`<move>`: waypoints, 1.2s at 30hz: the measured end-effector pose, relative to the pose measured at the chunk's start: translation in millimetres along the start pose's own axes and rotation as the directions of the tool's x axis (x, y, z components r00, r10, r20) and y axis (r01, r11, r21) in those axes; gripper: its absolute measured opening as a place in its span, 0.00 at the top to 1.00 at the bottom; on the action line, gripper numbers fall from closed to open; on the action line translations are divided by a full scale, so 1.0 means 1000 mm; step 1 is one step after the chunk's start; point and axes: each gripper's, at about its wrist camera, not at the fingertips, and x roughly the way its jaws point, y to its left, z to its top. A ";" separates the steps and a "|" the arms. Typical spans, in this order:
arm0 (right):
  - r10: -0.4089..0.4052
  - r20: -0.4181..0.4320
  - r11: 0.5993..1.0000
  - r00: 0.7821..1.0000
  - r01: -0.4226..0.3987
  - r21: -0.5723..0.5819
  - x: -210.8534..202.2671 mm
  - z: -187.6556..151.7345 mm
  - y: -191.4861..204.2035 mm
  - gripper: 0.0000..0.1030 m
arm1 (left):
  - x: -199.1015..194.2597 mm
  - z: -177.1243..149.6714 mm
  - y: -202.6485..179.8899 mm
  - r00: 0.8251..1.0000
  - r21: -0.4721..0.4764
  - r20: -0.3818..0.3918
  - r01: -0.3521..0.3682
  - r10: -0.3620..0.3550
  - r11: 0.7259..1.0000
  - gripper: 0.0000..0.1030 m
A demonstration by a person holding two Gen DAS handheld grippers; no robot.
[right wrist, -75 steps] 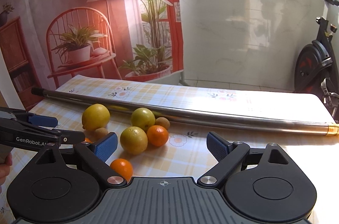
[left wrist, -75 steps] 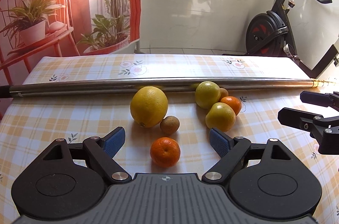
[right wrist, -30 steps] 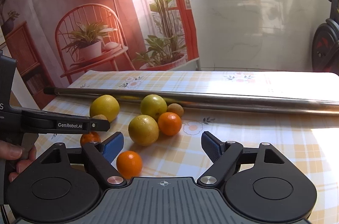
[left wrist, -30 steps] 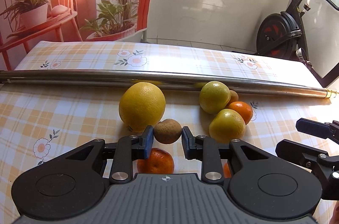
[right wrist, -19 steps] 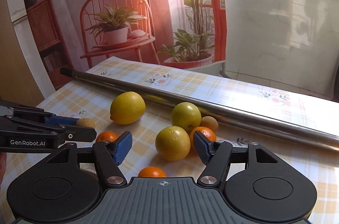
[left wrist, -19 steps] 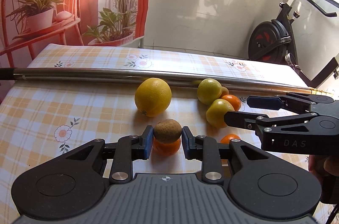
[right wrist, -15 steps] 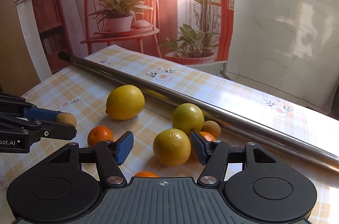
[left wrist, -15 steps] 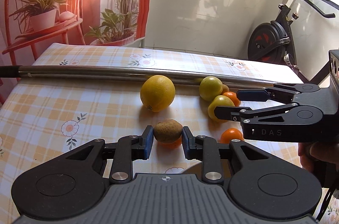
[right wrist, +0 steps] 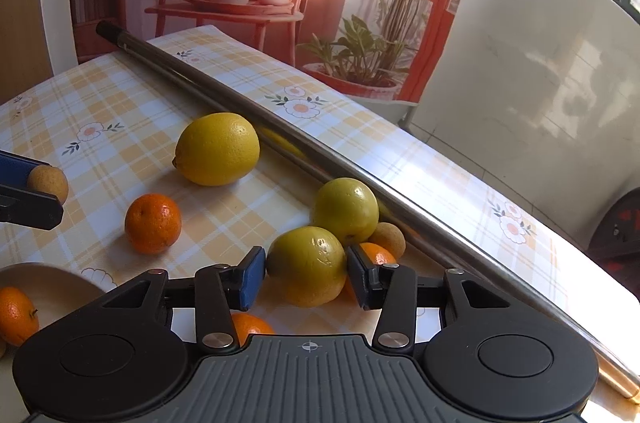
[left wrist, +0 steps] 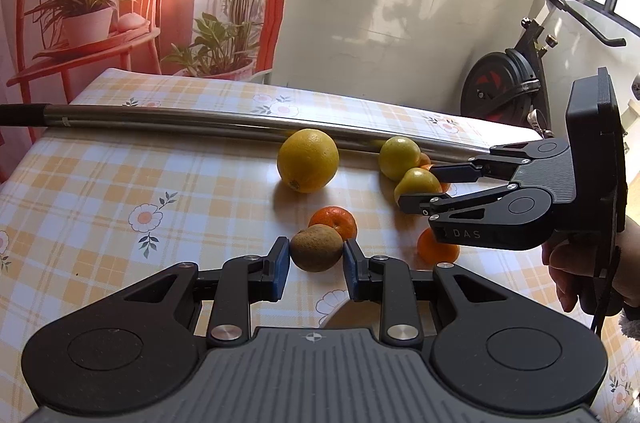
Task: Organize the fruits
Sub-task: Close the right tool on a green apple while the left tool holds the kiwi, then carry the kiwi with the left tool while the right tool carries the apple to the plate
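Observation:
My left gripper [left wrist: 316,263] is shut on a brown kiwi [left wrist: 316,249], held above the checked tablecloth; it also shows at the left edge of the right wrist view as the kiwi [right wrist: 48,183]. My right gripper [right wrist: 306,277] has both blue pads against a yellow-green citrus [right wrist: 308,265] resting on the table, seen from the side as the citrus [left wrist: 418,181]. Around it lie a large yellow citrus [right wrist: 218,149], a second yellow-green citrus [right wrist: 345,209], a small brown fruit [right wrist: 388,237] and loose mandarins [right wrist: 153,223], one partly hidden behind my right pad.
A long steel pole [left wrist: 200,121] lies across the table just behind the fruit. A beige bowl [right wrist: 52,283] at the near left edge holds a mandarin [right wrist: 16,315]. A hand [left wrist: 580,275] holds the right gripper. An exercise bike [left wrist: 508,91] stands beyond the table's right end.
My left gripper closed on the kiwi, lifted it and drew back. My right gripper swung in over the fruit cluster and narrowed its jaws onto the yellow-green citrus.

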 end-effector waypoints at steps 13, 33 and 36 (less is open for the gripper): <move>0.055 0.109 0.971 0.992 -0.079 0.226 -0.046 -0.025 -0.016 0.61 | -0.011 -0.011 -0.006 1.000 0.051 0.009 0.030 -0.030 0.998 0.71; 0.126 0.164 0.943 0.978 -0.169 0.286 -0.101 -0.057 0.015 0.61 | -0.007 -0.029 -0.021 0.998 0.141 -0.034 0.062 -0.057 0.988 0.71; 0.140 0.147 0.946 0.979 -0.176 0.272 -0.098 -0.055 0.022 0.61 | -0.005 -0.030 -0.021 0.997 0.149 -0.044 0.062 -0.056 0.987 0.71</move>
